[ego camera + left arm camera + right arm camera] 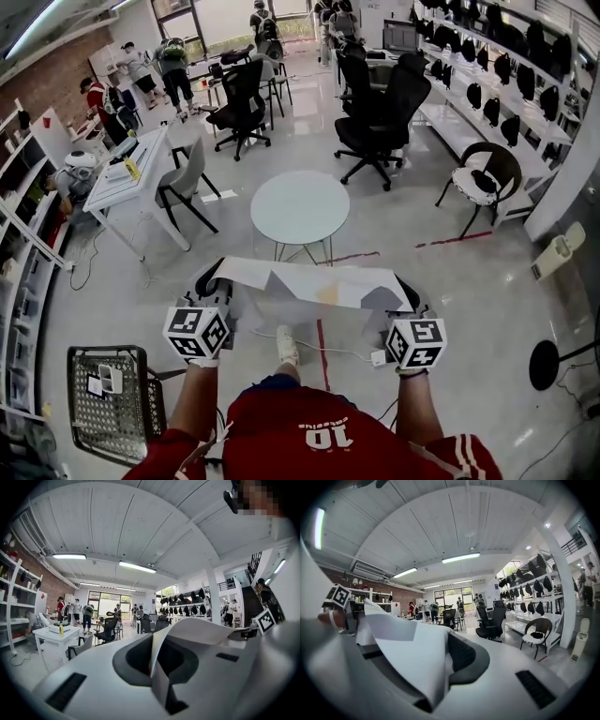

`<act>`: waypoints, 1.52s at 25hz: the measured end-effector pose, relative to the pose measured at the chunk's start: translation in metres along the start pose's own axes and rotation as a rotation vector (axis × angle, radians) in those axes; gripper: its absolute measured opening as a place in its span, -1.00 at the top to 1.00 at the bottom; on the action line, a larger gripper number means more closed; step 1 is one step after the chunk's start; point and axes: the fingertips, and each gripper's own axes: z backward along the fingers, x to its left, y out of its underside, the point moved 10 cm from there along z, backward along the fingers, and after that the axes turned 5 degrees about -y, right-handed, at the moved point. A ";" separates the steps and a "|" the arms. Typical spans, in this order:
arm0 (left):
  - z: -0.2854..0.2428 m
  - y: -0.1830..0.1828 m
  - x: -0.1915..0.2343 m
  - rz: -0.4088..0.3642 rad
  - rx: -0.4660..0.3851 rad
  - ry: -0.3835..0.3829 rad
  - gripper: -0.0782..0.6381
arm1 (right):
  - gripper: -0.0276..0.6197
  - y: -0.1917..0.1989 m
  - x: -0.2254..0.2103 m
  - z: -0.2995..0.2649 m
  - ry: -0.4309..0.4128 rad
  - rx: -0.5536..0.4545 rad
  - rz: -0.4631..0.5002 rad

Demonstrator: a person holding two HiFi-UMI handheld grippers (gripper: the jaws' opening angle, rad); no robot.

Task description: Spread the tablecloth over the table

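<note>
Two grippers hold the tablecloth (pixel 309 280) stretched in the air.
Closed jaws of the left gripper (pixel 210 279) and right gripper (pixel 409 292) each pinch one end; the cloth hangs between them, short of the round table's (pixel 300 208) near edge.

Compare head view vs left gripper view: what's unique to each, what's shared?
Head view only: the round table ahead, not yet covered; the wire basket at lower left; the whole tablecloth held up between the left tool and the right tool.
Left gripper view only: the ceiling lights, and a close look at the left tool's jaws shut on the cloth's edge.
Both: the tablecloth, the black office chairs and the wall shelves.
</note>
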 end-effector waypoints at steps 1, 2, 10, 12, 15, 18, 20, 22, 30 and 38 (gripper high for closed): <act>-0.003 0.000 0.000 0.002 -0.001 0.001 0.75 | 0.86 -0.001 -0.002 -0.002 0.001 0.002 0.001; -0.006 0.001 0.001 0.004 -0.002 0.002 0.75 | 0.86 -0.001 -0.003 -0.005 0.003 0.004 0.004; -0.046 0.013 0.033 0.036 0.001 -0.001 0.74 | 0.86 -0.006 -0.004 -0.055 0.002 0.027 0.024; -0.063 0.014 0.042 0.040 0.006 0.001 0.75 | 0.86 -0.010 -0.008 -0.072 0.003 0.032 0.023; -0.087 0.013 0.054 0.056 0.002 -0.004 0.75 | 0.86 -0.018 -0.013 -0.098 0.004 0.045 0.044; -0.110 0.012 0.071 0.074 -0.001 -0.001 0.74 | 0.86 -0.026 -0.016 -0.127 0.010 0.060 0.078; -0.127 0.011 0.083 0.082 -0.005 0.002 0.74 | 0.86 -0.031 -0.017 -0.147 0.012 0.063 0.085; -0.145 0.010 0.096 0.091 -0.016 0.003 0.74 | 0.86 -0.035 -0.017 -0.169 0.012 0.066 0.085; -0.214 -0.002 0.143 0.078 -0.015 0.015 0.74 | 0.86 -0.057 -0.021 -0.245 0.027 0.090 0.095; -0.291 -0.015 0.187 0.088 -0.021 0.054 0.75 | 0.86 -0.084 -0.030 -0.321 0.070 0.077 0.079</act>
